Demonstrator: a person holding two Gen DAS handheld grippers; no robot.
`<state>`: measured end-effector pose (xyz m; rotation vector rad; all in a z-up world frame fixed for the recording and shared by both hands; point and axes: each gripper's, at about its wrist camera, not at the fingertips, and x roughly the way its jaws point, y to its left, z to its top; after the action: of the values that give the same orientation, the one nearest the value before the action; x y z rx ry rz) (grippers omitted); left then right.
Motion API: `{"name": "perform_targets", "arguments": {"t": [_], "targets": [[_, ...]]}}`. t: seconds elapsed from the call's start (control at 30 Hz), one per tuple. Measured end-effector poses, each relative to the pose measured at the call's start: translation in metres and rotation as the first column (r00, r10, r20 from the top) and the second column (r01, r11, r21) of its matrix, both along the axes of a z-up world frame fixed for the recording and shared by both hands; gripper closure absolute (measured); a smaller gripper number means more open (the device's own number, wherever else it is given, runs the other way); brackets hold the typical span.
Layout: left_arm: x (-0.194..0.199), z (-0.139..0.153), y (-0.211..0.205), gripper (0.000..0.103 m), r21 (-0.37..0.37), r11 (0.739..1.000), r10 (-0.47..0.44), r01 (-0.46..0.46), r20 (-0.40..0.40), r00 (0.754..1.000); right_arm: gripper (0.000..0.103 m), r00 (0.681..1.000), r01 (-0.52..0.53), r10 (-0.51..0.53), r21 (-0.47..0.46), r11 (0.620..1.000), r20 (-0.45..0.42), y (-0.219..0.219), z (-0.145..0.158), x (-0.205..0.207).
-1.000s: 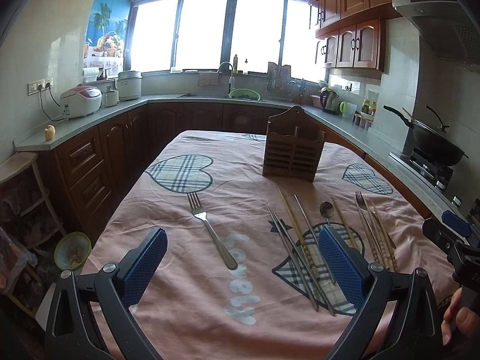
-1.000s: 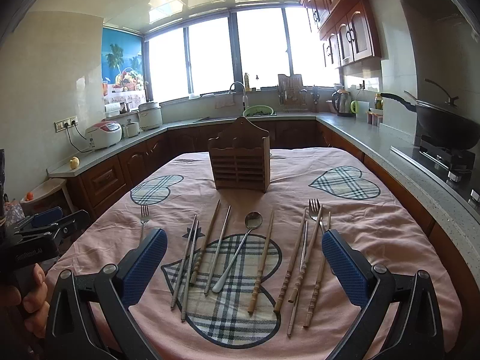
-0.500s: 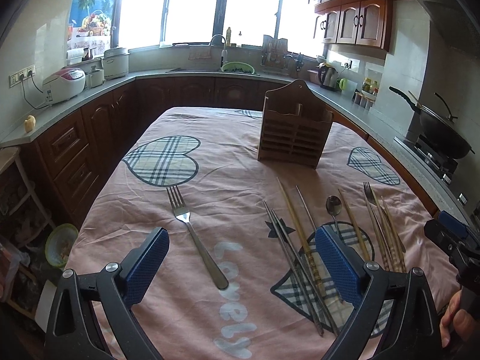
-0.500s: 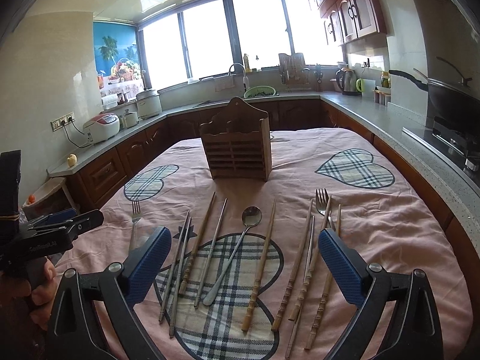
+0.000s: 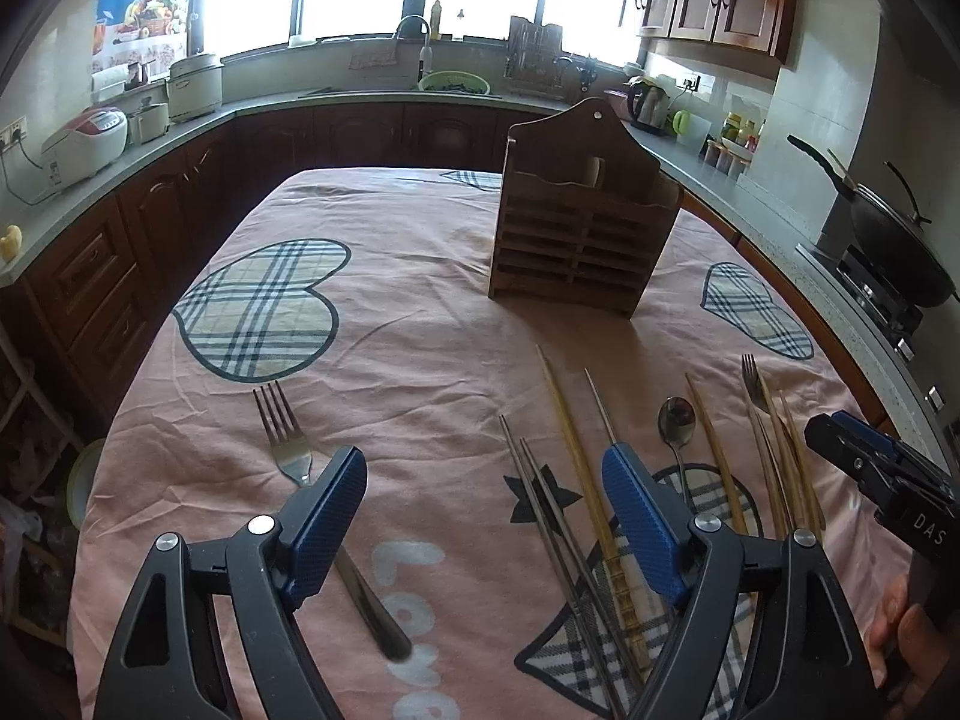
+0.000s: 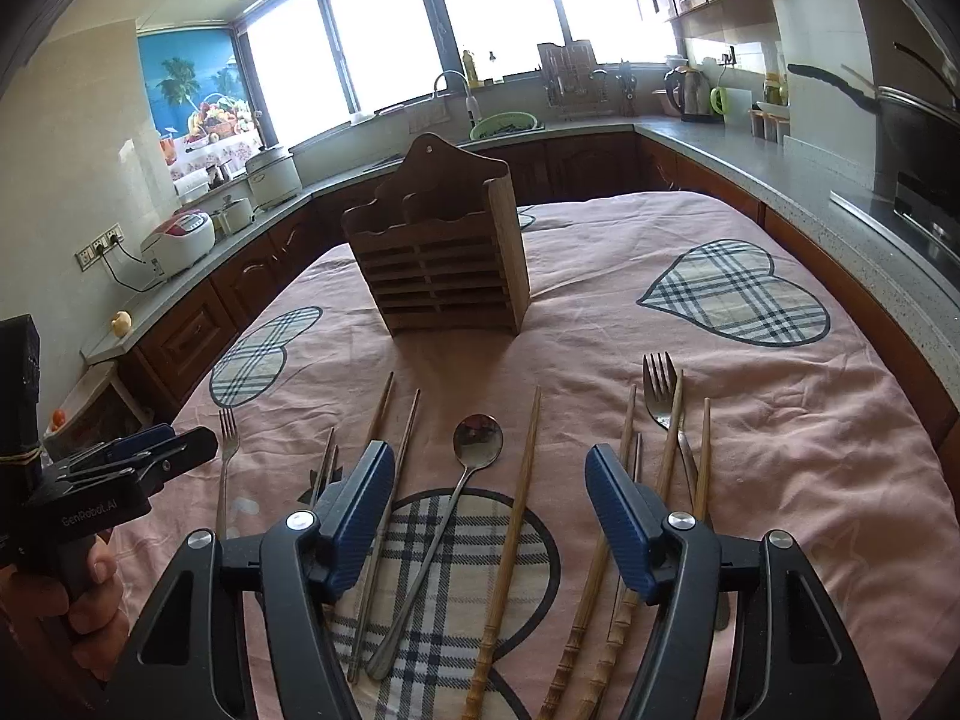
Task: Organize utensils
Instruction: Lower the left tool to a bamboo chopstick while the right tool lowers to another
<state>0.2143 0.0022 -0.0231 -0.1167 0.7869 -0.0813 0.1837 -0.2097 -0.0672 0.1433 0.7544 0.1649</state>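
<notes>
A wooden utensil holder (image 5: 579,222) (image 6: 441,252) stands upright mid-table. In front of it lie a steel spoon (image 6: 474,450), several wooden and steel chopsticks (image 6: 516,516) (image 5: 570,438), and a fork (image 6: 663,390) at the right. Another fork (image 5: 288,450) lies apart at the left. My left gripper (image 5: 483,498) is open and empty above the table, its left finger over this fork's handle. My right gripper (image 6: 489,498) is open and empty, low over the spoon and a wooden chopstick.
The table wears a pink cloth (image 5: 420,312) with plaid hearts. Counters ring the room: rice cookers (image 5: 87,135) at the left, a sink (image 5: 453,84) at the back, a wok (image 5: 900,240) on the stove at the right.
Both grippers have moved forward and down toward the utensils. Their jaws have narrowed but stay open. Nothing on the table has moved.
</notes>
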Motion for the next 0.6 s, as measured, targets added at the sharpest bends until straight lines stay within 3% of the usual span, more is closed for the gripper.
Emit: {"name": "perform_targets", "arguments": {"t": [0.37, 0.6], "targets": [[0.073, -0.015, -0.012, 0.035, 0.009, 1.0, -0.015, 0.015, -0.064, 0.998, 0.059, 0.994, 0.001, 0.002, 0.031, 1.0, -0.111, -0.01, -0.023, 0.058], [0.116, -0.036, -0.023, 0.049, 0.004, 0.999, -0.039, 0.04, -0.133, 0.99, 0.059, 0.983, 0.014, -0.009, 0.029, 0.999, -0.183, -0.011, -0.041, 0.087]]}}
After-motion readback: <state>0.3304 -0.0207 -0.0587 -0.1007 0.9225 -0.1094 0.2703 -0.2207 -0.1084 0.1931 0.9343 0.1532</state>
